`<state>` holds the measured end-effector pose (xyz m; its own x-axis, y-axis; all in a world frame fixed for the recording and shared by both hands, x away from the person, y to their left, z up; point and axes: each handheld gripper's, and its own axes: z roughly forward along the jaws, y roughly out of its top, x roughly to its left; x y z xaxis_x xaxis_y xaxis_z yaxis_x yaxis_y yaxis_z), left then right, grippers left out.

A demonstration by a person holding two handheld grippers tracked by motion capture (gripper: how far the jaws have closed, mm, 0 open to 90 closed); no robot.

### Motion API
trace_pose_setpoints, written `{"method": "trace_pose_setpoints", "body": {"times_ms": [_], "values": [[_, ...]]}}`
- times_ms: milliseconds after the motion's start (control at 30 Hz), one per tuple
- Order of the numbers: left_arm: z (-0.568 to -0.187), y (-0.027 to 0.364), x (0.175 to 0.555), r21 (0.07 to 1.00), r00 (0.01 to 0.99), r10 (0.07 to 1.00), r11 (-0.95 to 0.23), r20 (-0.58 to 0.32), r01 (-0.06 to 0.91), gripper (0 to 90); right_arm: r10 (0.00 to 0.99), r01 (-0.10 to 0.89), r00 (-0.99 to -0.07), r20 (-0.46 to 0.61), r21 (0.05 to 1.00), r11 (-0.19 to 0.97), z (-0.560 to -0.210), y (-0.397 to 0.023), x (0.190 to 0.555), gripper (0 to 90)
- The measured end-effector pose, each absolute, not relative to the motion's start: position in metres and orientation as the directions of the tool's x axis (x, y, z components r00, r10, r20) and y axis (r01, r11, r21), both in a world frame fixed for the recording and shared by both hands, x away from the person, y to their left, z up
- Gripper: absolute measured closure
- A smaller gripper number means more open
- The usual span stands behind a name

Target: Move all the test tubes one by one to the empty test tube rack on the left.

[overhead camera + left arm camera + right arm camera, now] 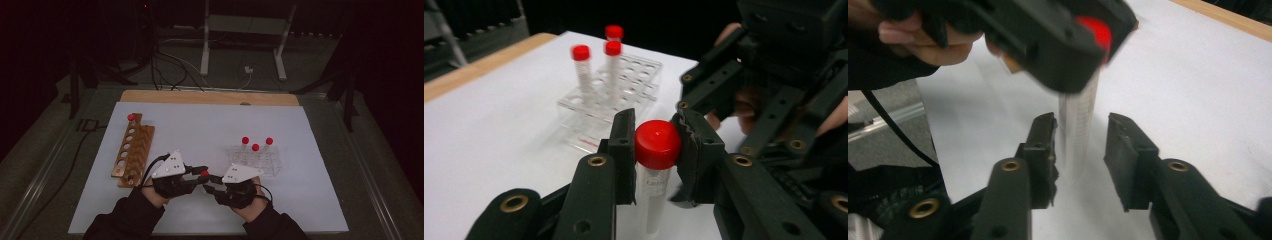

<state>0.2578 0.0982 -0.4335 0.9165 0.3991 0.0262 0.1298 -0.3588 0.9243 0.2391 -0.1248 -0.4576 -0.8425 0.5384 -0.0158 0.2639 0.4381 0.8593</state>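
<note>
A clear tube with a red cap (657, 144) hangs upright just above the white table, near its front middle. My left gripper (655, 131) is shut on the cap, one pad on each side. In the high view the cap (204, 173) shows between the two grippers, with my left gripper (199, 173) coming from the left. My right gripper (1081, 131) faces it from the right (212, 184). Its jaws stand open around the tube's lower body (1077, 117), with a gap at the right pad.
A clear plastic rack (265, 162) with three red-capped tubes (255, 147) stands right of centre. A wooden rack (133, 148) with a row of holes lies at the left, one red-capped tube (131, 117) at its far end. The white sheet (210, 125) covers the table.
</note>
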Motion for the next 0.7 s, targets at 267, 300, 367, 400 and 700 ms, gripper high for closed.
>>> {"method": "trace_pose_setpoints", "body": {"times_ms": [267, 300, 367, 400, 700], "values": [[-0.425, 0.113, 0.266, 0.927, 0.892, 0.45, -0.354, 0.052, 0.125, 71.7, 0.573, 0.254, -0.819, -0.018, 0.885, 0.39, -0.45, -0.135, 0.241, 47.1], [-0.424, 0.115, 0.267, 0.927, 0.89, 0.453, -0.355, 0.055, 0.123, 71.8, 0.58, 0.261, -0.814, -0.01, 0.886, 0.382, -0.449, -0.137, 0.242, 44.2], [-0.421, 0.12, 0.268, 0.929, 0.881, 0.469, -0.349, 0.06, 0.123, 71.8, 0.599, 0.263, -0.801, -0.012, 0.891, 0.369, -0.447, -0.14, 0.243, 37.7], [-0.419, 0.122, 0.269, 0.929, 0.879, 0.473, -0.349, 0.06, 0.124, 71.8, 0.604, 0.266, -0.797, -0.009, 0.892, 0.365, -0.446, -0.142, 0.243, 33.4], [-0.403, 0.151, 0.284, 0.937, 0.828, 0.556, -0.319, 0.066, 0.139, 71.8, 0.635, 0.274, -0.773, 0.004, 0.905, 0.327, -0.439, -0.148, 0.244, 5.8]]}}
